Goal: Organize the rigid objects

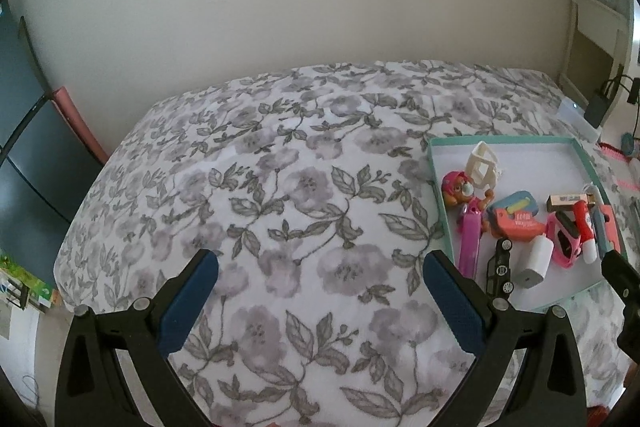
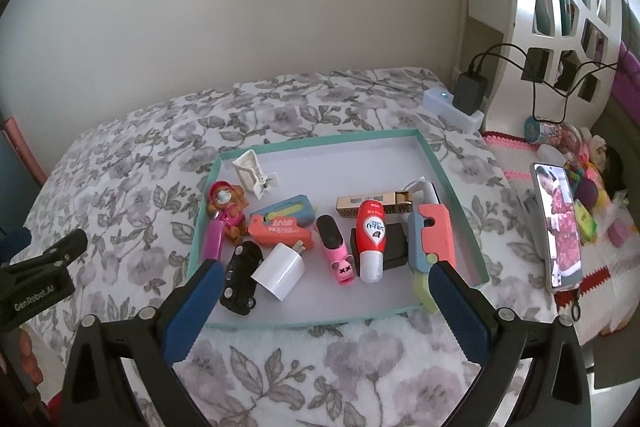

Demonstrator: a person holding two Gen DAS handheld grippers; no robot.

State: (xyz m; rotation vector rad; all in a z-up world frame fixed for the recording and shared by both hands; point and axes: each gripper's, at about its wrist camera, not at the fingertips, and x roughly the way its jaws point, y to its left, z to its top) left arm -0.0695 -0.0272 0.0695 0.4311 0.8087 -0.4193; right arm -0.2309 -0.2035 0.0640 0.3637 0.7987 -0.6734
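One tray (image 2: 452,187) — one toy car (image 2: 240,273), one charger (image 2: 280,273).

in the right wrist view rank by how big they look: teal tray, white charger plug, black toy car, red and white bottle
1. teal tray, by far the largest
2. white charger plug, black toy car and red and white bottle look about alike; too close to rank.

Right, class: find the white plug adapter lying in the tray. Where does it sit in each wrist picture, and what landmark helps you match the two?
Left wrist view: the white plug adapter is at lower right, near the tray's front edge.
Right wrist view: it is low, left of centre.
Shared landmark: the black toy car, just left of it in both.
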